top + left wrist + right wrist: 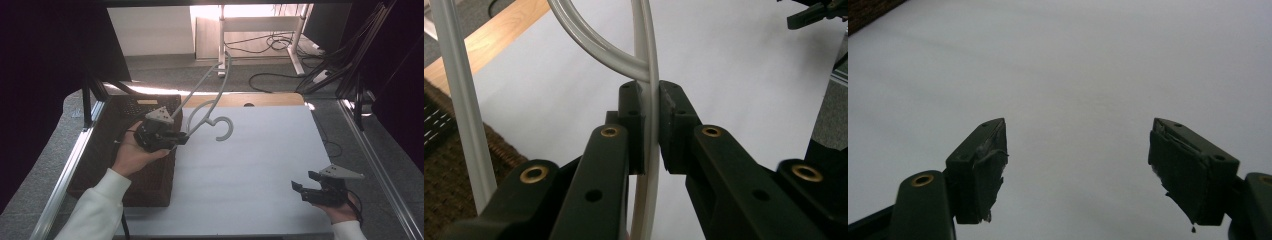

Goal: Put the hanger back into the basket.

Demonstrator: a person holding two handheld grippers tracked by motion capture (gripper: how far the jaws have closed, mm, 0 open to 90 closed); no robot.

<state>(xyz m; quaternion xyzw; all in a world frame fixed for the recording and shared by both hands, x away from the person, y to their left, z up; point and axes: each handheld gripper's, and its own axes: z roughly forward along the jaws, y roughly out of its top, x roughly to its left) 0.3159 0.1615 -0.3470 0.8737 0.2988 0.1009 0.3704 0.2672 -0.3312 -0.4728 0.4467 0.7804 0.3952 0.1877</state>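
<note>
White sheeting is covering the bench in the high view, w/ a dark woven basket sitting at its left edge and cables lying on the floor beyond. A pale plastic hanger is being held up off the bench by the left gripper, over the basket's near-right corner, hook end hanging toward the sheet. The right gripper is being held low at the bench's right front, well apart from the hanger, fingers spread, nothing in them.

Left gripper view: the left gripper's fingers are being closed on one thin bar of the hanger, just below where a curved bar joins it. Grip area is looking small and the plastic smooth, so the hanger is judged likely to pivot or slide out if swung quickly; the long frame could be knocked against the basket.

Right gripper view: the fingers are being kept wide apart over bare sheet; torn pad lining may be weakening any later grip.
</note>
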